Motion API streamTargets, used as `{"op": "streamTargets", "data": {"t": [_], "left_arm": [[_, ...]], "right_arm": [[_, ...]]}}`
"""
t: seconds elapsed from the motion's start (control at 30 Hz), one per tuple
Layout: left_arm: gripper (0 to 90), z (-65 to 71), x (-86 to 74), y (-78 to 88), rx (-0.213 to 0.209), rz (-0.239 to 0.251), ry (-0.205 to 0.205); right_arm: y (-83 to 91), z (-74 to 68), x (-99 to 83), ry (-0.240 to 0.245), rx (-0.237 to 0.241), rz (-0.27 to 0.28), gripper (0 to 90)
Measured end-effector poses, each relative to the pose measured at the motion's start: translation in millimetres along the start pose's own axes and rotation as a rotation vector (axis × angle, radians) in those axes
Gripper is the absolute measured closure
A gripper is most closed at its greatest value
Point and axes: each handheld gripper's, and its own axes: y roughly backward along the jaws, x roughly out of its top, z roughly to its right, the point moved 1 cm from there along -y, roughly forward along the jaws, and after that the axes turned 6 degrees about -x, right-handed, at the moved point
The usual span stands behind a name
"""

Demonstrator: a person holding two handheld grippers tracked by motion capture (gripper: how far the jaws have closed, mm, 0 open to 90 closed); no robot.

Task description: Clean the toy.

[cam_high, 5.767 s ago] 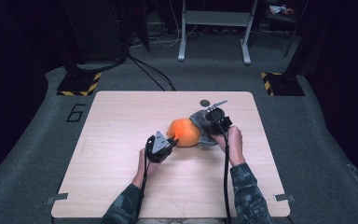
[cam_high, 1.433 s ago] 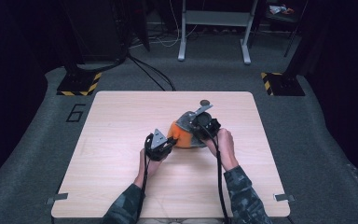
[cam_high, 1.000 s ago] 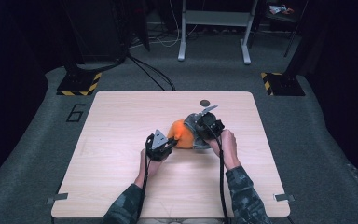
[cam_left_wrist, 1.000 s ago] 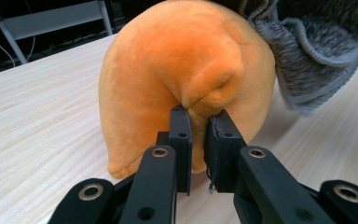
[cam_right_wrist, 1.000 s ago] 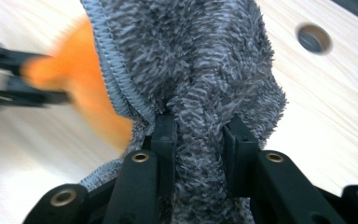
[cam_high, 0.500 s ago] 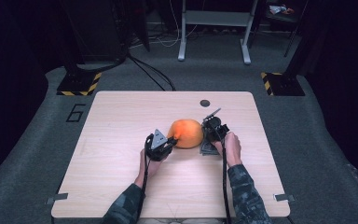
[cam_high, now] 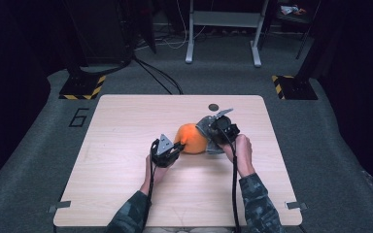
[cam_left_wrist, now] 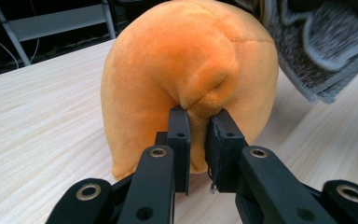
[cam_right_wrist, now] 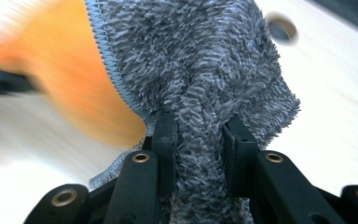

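The orange plush toy (cam_high: 191,138) is sitting on the wooden table (cam_high: 126,194) a little beyond its middle, directly between the two grippers. The left gripper (cam_high: 171,152) is lying just at the toy's near-left flank; in the left gripper view its jaws are pinching a fold of the orange plush (cam_left_wrist: 200,100) low on the rounded body, so it is clamped on the toy. The right gripper (cam_high: 213,135) is sitting against the toy's right side, and in the right gripper view its jaws are clamped on a bunched fold of the grey cloth (cam_right_wrist: 200,84), which is draping against the toy's right flank and touching it.

Count: one plush toy, one grey cloth, two grippers, one small round dark hole (cam_high: 213,107) in the tabletop beyond the cloth.

Both forearms are entering from the near edge in patterned sleeves. The left hand (cam_high: 153,170) is holding its gripper low, pointing forward and right toward the toy. The right hand (cam_high: 243,153) is angling its gripper leftward and away, with the cable trailing back along the forearm
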Motion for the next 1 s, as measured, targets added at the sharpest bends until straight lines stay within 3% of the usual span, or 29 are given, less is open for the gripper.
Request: {"op": "streamTargets", "data": {"t": [0.07, 0.1, 0.13, 0.23, 0.4, 0.47, 0.57, 0.67, 0.73, 0.87, 0.9, 1.0], "left_arm": [[80.2, -0.7, 0.2, 0.6, -0.002, -0.006, -0.004], [78.7, -1.2, 0.1, 0.7, 0.007, -0.006, -0.005], [76.6, -1.7, 0.3, 1.0, 0.012, -0.001, -0.009], [67.8, -2.1, 1.9, 3.4, 0.031, 0.012, -0.015], [52.9, -8.3, 1.4, 4.2, 0.072, 0.001, 0.001], [51.5, -8.1, 0.8, -1.0, 0.079, -0.019, -0.021], [57.3, -8.8, -0.5, -8.1, 0.056, -0.052, -0.027], [71.1, -8.2, 0.2, -11.9, 0.052, -0.059, -0.008], [78.5, -7.6, 0.5, -11.8, 0.053, -0.061, -0.001], [82.8, -3.4, 5.1, -8.6, 0.045, -0.063, 0.017], [83.7, -1.7, 7.5, -5.7, 0.019, -0.063, 0.04], [83.8, 2.6, 10.2, -2.0, -0.001, -0.04, 0.062]], "right_arm": [[-0.3, -5.9, 2.2, 0.013, 0.004, -0.01, 70.1], [-9.5, -13.6, 4.5, 0.049, -0.015, -0.037, 70.3], [-16.9, -14.1, 4.5, 0.054, -0.013, -0.042, 70.3], [-26.5, -7.3, 1.9, 0.017, -0.016, -0.054, 70.5], [-29.4, -1.5, 1.0, -0.002, -0.021, -0.062, 70.5], [-29.0, -1.9, 1.2, -0.003, -0.021, -0.074, 70.5], [-29.4, -2.4, 1.7, 0.02, -0.019, -0.056, 70.5], [-29.4, -2.7, 2.2, 0.041, -0.026, -0.034, 70.5], [-27.5, -4.2, 2.1, 0.02, -0.026, -0.046, 70.5], [-22.1, -4.3, 2.3, 0.02, -0.038, -0.04, 70.7], [-19.0, -1.8, 2.2, 0.04, -0.045, -0.029, 70.9], [-15.5, -0.7, 1.8, 0.015, -0.05, -0.023, 70.8]]}}
